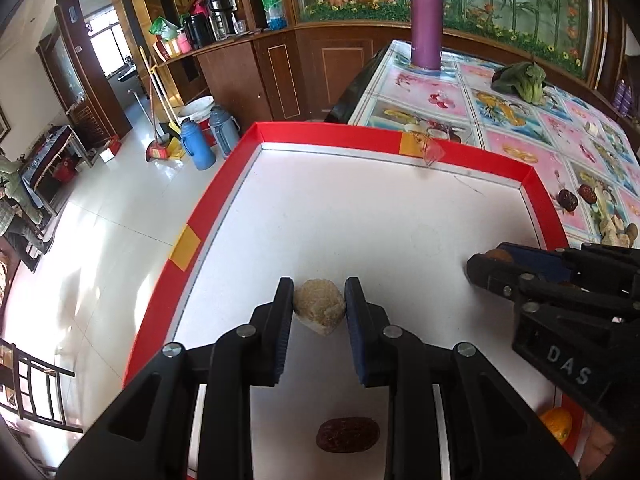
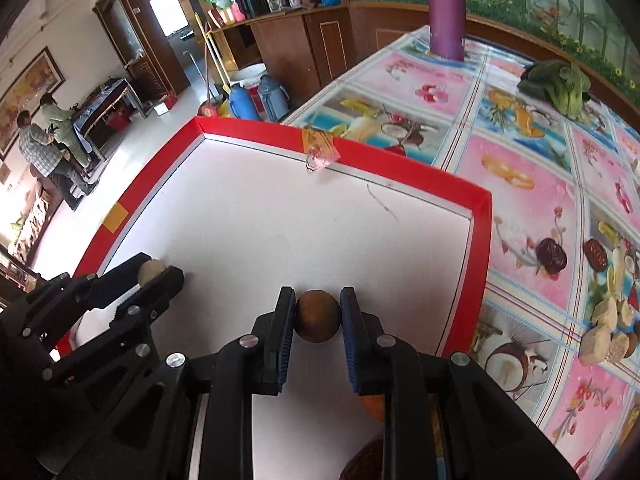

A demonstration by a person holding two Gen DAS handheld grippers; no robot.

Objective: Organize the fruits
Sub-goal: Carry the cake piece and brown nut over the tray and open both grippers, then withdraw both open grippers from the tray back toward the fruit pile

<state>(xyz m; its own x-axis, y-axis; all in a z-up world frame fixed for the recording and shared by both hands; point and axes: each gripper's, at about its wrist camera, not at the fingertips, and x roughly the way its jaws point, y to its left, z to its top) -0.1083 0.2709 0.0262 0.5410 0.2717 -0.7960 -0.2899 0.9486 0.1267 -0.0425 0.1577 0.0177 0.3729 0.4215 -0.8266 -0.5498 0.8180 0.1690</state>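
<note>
Right, my left gripper is clamped on a pale, rough lump of fruit, low in the middle of the left wrist view, held over the white floor of the red-walled tray. Below it, at the bottom of that frame between the gripper's arms, a dark red date lies on the tray floor. My right gripper is squeezed on a round brown fruit, centre-low in the right wrist view, also over the tray. Each gripper shows in the other's camera: the right one at the right edge, the left one at lower left. An orange peeks out at the lower right of the left view. Outside the tray, on the flowered tablecloth, two more dates and a heap of pale pieces sit at the right. Farther back stand a purple flask and a leafy green vegetable.
</note>
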